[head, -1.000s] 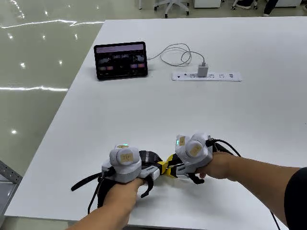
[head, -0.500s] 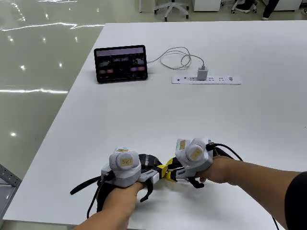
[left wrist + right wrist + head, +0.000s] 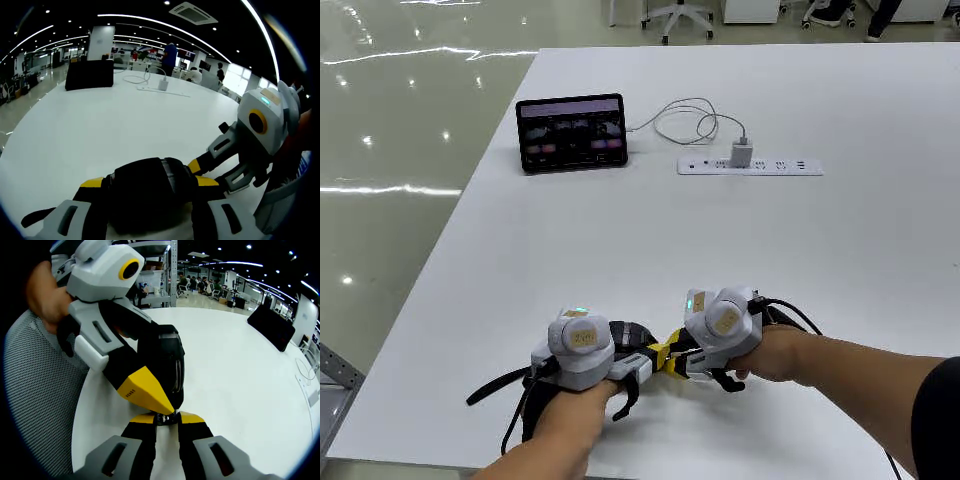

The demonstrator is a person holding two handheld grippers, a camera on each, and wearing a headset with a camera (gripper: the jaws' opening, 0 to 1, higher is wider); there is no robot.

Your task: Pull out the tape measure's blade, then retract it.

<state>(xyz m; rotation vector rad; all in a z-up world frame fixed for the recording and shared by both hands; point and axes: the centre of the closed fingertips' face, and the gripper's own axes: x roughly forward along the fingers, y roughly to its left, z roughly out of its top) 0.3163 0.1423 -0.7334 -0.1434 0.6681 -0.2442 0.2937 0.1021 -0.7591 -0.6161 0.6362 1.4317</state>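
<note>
A black tape measure (image 3: 630, 336) lies near the white table's front edge, and my left gripper (image 3: 642, 362) is shut on its case. In the left gripper view the case (image 3: 150, 190) sits between the yellow-tipped jaws of the left gripper (image 3: 147, 186). My right gripper (image 3: 672, 358) meets it from the right. In the right gripper view the right gripper (image 3: 167, 418) is shut on the small metal blade hook (image 3: 166, 416), right at the mouth of the tape measure (image 3: 165, 360). Almost no blade shows between hook and case.
A dark tablet (image 3: 572, 132) stands at the back left. A white power strip (image 3: 750, 163) with a charger and looped cable lies behind it to the right. A black strap (image 3: 500, 384) trails left of the left gripper. The table edge (image 3: 410, 445) is close.
</note>
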